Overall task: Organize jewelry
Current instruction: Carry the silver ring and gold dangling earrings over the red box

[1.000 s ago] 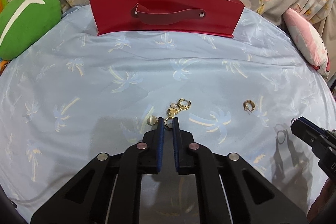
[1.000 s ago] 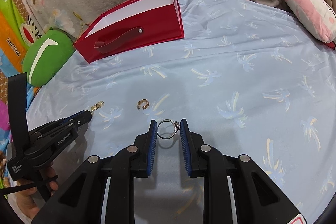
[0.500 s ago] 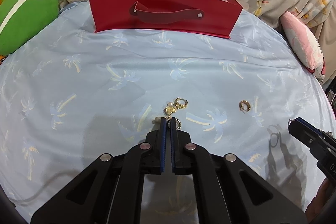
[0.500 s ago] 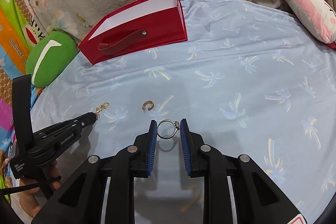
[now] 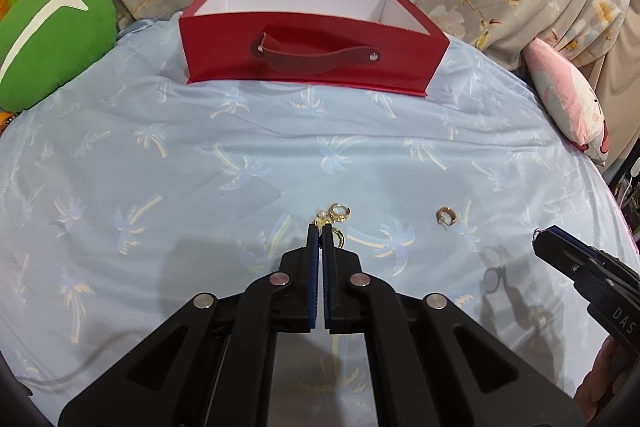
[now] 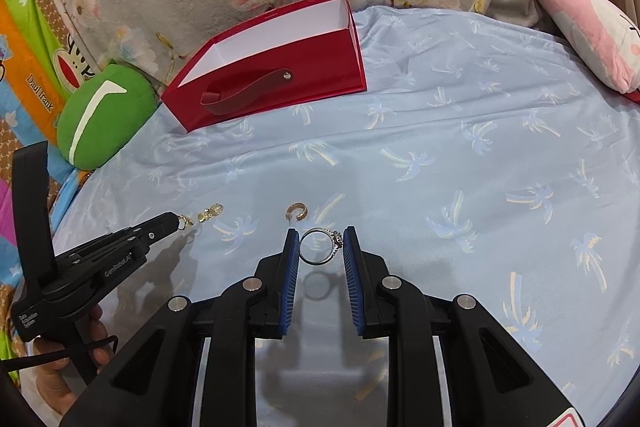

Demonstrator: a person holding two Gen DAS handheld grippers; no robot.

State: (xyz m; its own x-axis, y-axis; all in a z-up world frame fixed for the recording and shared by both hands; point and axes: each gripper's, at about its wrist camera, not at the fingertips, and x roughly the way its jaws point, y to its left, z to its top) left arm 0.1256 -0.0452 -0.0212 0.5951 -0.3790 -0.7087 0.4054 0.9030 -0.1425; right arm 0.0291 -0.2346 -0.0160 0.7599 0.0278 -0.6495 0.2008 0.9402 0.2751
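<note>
Left gripper (image 5: 320, 233) jaws pinch a gold earring (image 5: 319, 222); right gripper (image 6: 320, 245) clamps the silver ring (image 6: 320, 246) by its edges, which could pop out.

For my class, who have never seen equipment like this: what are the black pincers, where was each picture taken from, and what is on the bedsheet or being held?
Each pincer is a hand-held two-finger gripper with a camera looking along its fingers; a person carries one in each hand. In the left camera's picture, the left gripper is pinched shut on a gold earring. A gold charm cluster and a gold hoop earring lie on the blue palm-print sheet. In the right camera's picture, the right gripper holds a silver ring. An open red box waits behind.
</note>
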